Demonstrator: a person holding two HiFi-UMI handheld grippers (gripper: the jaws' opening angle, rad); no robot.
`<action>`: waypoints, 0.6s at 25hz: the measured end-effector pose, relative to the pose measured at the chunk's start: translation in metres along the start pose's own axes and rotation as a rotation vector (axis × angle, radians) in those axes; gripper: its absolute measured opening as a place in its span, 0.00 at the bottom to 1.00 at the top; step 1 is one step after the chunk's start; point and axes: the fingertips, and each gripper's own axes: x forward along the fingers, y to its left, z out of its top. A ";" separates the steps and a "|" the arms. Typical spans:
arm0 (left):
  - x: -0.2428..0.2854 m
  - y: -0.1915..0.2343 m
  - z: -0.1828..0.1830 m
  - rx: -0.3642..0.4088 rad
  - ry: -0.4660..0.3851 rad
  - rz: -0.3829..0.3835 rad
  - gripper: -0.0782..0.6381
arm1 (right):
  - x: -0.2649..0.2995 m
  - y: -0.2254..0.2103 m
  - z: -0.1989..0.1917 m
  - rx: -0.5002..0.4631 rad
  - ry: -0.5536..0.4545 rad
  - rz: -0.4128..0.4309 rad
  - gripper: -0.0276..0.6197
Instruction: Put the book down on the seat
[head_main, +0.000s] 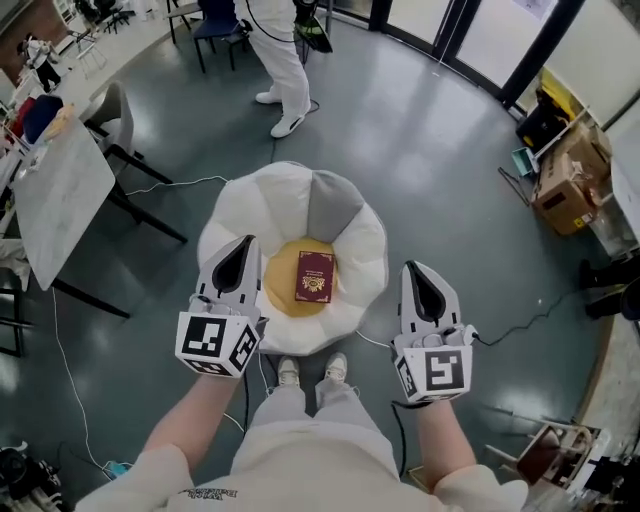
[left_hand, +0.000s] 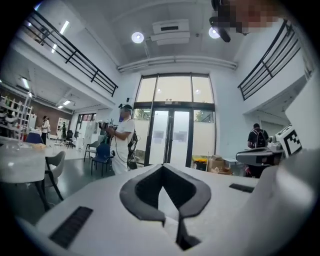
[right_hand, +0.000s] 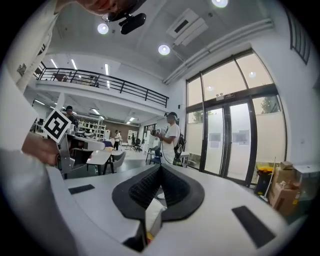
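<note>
A dark red book (head_main: 314, 276) lies flat on the yellow cushion (head_main: 283, 285) in the middle of the white petal-shaped seat (head_main: 290, 200). Neither gripper touches it. My left gripper (head_main: 243, 243) hovers over the seat's left side, its tips meeting, with nothing between them. To the right of the seat my right gripper (head_main: 412, 268) is held at about the same height. In the left gripper view the left gripper (left_hand: 162, 166) has its dark pads pressed together. The right gripper (right_hand: 160, 166) in its own view also has its tips together and holds nothing.
A marble-topped table (head_main: 60, 190) and grey chair (head_main: 115, 120) stand at the left. A person in white (head_main: 285, 70) stands beyond the seat. Cardboard boxes (head_main: 570, 180) sit at the right. Cables trail over the grey floor. My own shoes (head_main: 310, 372) touch the seat's near edge.
</note>
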 end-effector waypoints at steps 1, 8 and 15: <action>-0.006 -0.010 0.012 0.009 -0.017 -0.025 0.12 | -0.007 0.002 0.016 -0.007 -0.025 0.008 0.04; -0.055 -0.052 0.077 0.116 -0.098 -0.126 0.12 | -0.044 0.036 0.103 -0.044 -0.156 0.066 0.04; -0.090 -0.057 0.112 0.166 -0.140 -0.107 0.12 | -0.069 0.057 0.150 -0.056 -0.261 0.106 0.04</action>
